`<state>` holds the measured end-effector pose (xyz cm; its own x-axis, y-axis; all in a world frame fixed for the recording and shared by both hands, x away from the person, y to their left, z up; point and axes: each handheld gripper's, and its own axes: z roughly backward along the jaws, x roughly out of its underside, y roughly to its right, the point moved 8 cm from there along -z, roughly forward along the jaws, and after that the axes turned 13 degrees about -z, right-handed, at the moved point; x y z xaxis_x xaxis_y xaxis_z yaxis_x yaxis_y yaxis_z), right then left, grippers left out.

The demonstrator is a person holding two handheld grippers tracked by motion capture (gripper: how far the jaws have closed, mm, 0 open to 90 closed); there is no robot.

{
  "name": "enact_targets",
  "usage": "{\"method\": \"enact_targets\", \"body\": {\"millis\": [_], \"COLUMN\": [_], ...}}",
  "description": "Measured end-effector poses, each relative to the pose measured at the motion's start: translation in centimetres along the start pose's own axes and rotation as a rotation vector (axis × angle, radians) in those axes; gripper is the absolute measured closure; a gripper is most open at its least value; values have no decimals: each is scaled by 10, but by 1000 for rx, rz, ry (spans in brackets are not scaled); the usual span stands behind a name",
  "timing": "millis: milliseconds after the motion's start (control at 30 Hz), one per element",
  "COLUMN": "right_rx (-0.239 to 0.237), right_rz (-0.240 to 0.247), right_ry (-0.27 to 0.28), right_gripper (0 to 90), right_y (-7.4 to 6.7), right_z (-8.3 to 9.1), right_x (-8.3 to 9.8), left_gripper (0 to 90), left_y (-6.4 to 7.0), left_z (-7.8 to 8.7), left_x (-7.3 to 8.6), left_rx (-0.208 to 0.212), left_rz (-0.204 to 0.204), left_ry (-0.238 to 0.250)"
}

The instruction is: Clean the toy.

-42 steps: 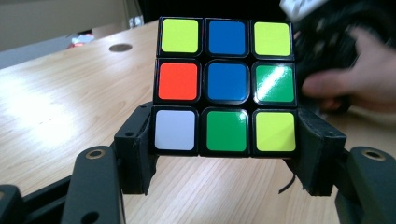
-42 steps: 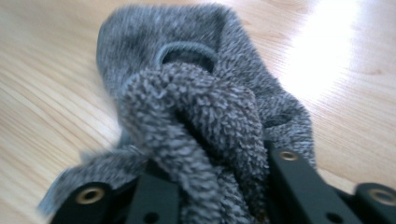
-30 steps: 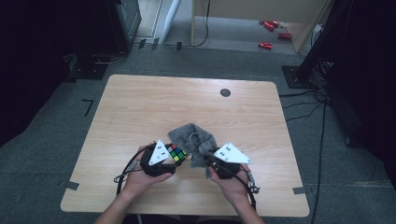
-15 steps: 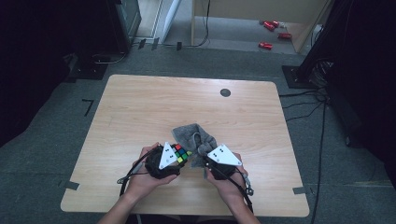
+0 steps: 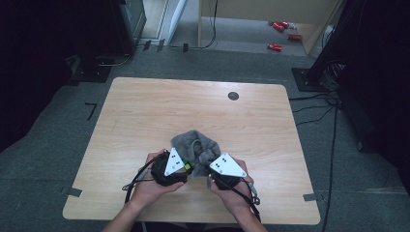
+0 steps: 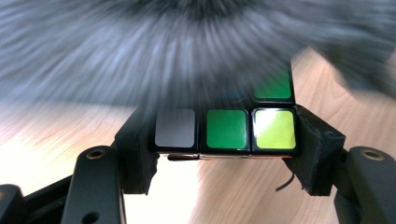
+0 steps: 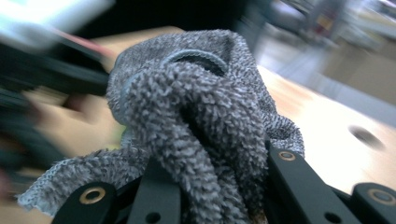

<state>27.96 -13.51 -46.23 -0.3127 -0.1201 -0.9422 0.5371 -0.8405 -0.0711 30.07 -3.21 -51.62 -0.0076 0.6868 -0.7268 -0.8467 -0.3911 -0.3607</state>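
jaws pinch grey cloth against cube.

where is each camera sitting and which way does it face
High view: fixed above the person's side, looking forward and down on the table; both hands, left claw and right claw show.
Left gripper view: rides the left claw, looking along its jaws at the puzzle cube they clamp.
Right gripper view: rides the right claw, whose jaws pinch the grey cloth.
All three views share the cloth.
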Motion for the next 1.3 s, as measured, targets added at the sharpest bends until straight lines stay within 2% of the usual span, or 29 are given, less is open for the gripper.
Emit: {"method": "enact_targets", "body": {"millis": [33, 100, 133, 167, 200, 267, 333, 367, 433, 500, 600, 633, 700, 733, 767, 800, 833, 867, 933, 1033, 1100, 1167, 1200, 1267, 1300], "right_rx": [-34, -72, -69, -46, -18, 35, 65, 50, -11, -73, -186, -196, -178, -148, -103, -76, -74, -82, -123, -227, -274, -257, -252, -228, -204], "right_rz": [51, 86, 99, 110, 111, 66, 5, -44, -103, -154, -204, -223, -269, -283, -273, -279, -305, -338, -381, -369, -347, -326, -341, -424, -442], "right_ry": [12, -4, -21, -45, -55, -57, -33, -12, 45, 84, 78, 59, 54, 33, 2, -48, -69, -58, -5, 91, 114, 90, 95, 58, 28], "right_gripper": [741, 739, 741, 744, 746, 747, 745, 744, 744, 744, 744, 747, 753, 756, 755, 754, 754, 754, 754, 754, 754, 755, 757, 761, 761], "right_y": [-10, -27, -29, -25, -19, 0, 20, 25, 31, 28, 13, 11, 17, 24, 32, 40, 45, 49, 49, 29, 13, 7, 10, 23, 30], "right_z": [0, -2, -5, -8, -11, -10, -3, 2, 11, 16, 13, 10, 5, 2, -2, -5, -6, -5, 2, 16, 20, 16, 13, 6, 2], "right_x": [-3, -1, 1, 5, 9, 7, 1, -3, -14, -21, -20, -17, -11, -6, 1, 9, 15, 16, 6, -20, -28, -24, -21, -8, -1], "left_gripper": [350, 350, 351, 351, 351, 351, 350, 350, 350, 350, 350, 350, 350, 350, 350, 350, 350, 350, 350, 350, 350, 350, 350, 350, 350], "left_y": [2, 3, 2, 0, -2, -6, -11, -13, -13, -11, -8, -8, -8, -8, -10, -12, -13, -13, -11, -6, -3, -2, -2, -5, -6], "left_z": [-1, 1, 3, 5, 5, 6, 8, 9, 12, 15, 23, 27, 35, 39, 41, 42, 42, 40, 38, 34, 34, 36, 38, 41, 41], "left_x": [-1, -3, -4, -5, -3, 0, 2, 2, -1, -5, -12, -14, -17, -18, -19, -20, -20, -18, -15, -16, -19, -20, -20, -20, -19], "left_rx": [9, 29, 35, 31, 15, 16, 25, 30, 63, 71, 69, 60, 49, 47, 48, 51, 43, 42, 44, 54, 56, 58, 55, 61, 61], "left_rz": [2, 23, 37, 46, 32, 50, 93, 105, 115, 100, 81, 61, 34, 31, 38, 52, 51, 40, 16, 11, 0, 0, -2, 10, 19], "left_ry": [11, 29, 50, 57, 41, 52, 75, 92, 166, 244, 351, 376, 414, 431, 450, 458, 450, 437, 415, 412, 422, 429, 433, 441, 445]}}
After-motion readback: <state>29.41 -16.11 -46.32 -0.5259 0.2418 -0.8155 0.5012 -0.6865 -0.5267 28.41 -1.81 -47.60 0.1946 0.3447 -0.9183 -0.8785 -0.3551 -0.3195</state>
